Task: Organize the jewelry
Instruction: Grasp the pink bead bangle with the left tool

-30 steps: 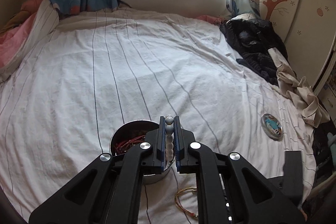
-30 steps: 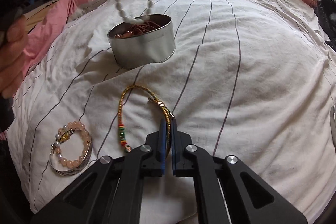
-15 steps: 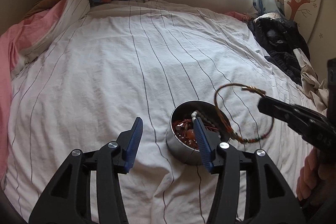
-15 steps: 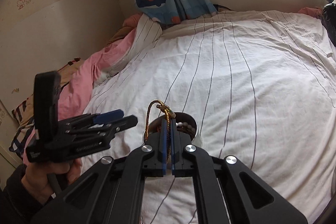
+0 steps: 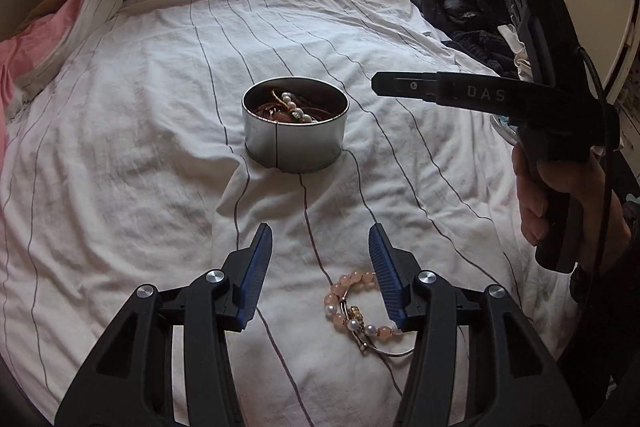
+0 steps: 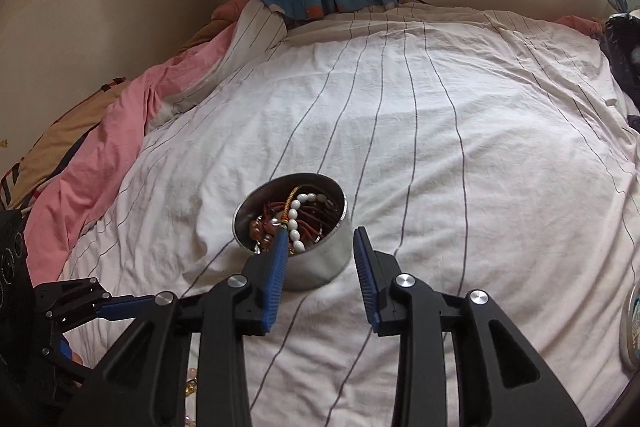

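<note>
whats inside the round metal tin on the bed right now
The metal tin holds a white bead bracelet, a gold cord bracelet and tangled reddish-brown strands. Anything beneath that pile is hidden.

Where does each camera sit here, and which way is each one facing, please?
Left wrist: on the left claw, open, facing the tin and window; pink bracelet below; right claw and hand show.
Right wrist: on the right claw, open above the tin; left claw shows at lower left.
Shared: tin, striped sheet.
</note>
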Motion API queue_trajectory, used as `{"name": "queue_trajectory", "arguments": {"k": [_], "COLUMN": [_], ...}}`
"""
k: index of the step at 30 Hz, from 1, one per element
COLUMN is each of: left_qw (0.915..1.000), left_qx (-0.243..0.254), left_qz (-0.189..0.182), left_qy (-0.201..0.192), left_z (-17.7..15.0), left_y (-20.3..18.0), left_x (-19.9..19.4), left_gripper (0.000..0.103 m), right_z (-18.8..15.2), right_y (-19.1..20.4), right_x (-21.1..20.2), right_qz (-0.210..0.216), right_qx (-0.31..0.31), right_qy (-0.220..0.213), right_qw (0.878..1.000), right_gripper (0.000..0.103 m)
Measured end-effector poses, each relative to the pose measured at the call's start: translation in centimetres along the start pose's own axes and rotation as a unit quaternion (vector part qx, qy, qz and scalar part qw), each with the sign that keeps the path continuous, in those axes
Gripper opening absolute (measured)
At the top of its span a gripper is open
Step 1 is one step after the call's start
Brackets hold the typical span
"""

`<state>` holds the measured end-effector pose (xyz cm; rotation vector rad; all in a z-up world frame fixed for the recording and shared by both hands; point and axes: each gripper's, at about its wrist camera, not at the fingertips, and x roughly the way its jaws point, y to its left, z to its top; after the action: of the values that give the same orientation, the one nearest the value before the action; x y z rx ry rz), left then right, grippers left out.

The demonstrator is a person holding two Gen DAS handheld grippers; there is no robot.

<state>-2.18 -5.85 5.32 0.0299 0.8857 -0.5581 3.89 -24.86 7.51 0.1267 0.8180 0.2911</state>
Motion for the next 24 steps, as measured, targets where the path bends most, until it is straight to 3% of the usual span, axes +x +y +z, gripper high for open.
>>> {"name": "queue_trajectory", "arguments": {"k": [3, 9, 11, 14, 17, 19, 21, 24], "left_qw": [0.9998, 0.9986, 0.9995, 0.9996, 0.9988, 0.9976, 0.9964, 0.9972], "left_qx": [0.016, 0.036, 0.007, -0.017, 0.012, 0.032, 0.04, 0.023], "left_qz": [-0.006, 0.006, 0.005, -0.018, -0.034, -0.026, -0.02, -0.037], "left_qy": [0.008, 0.038, 0.031, 0.018, 0.033, 0.055, 0.071, 0.06], "left_z": [-0.7, -1.9, -1.7, -1.5, -1.8, -2.3, -2.7, -2.4], "left_y": [-1.0, -1.4, -0.1, 1.0, -0.3, -1.4, -1.7, -1.2], "left_x": [0.1, 1.6, 1.2, 0.5, 1.2, 2.3, 3.0, 2.5], "left_gripper": [0.048, 0.046, 0.038, 0.037, 0.037, 0.037, 0.019, 0.011], "right_z": [-0.1, -1.6, -3.0, -6.2, -9.2, -10.3, -10.9, -11.2], "right_y": [-1.2, -0.2, 0.1, 1.1, 1.6, 1.6, 1.4, 1.0], "right_x": [-0.1, -0.7, -0.9, -1.7, -2.4, -2.8, -3.1, -3.0], "right_qz": [0.006, 0.02, 0.029, 0.039, 0.048, 0.045, 0.046, 0.047], "right_qx": [0.03, 0.02, 0.022, 0.01, 0.007, 0.006, 0.009, 0.019], "right_qy": [0.001, 0.018, 0.034, 0.061, 0.084, 0.088, 0.09, 0.091], "right_qw": [1.0, 0.999, 0.999, 0.997, 0.995, 0.995, 0.995, 0.995], "right_gripper": [0.034, 0.034, 0.034, 0.034, 0.034, 0.034, 0.036, 0.039]}}
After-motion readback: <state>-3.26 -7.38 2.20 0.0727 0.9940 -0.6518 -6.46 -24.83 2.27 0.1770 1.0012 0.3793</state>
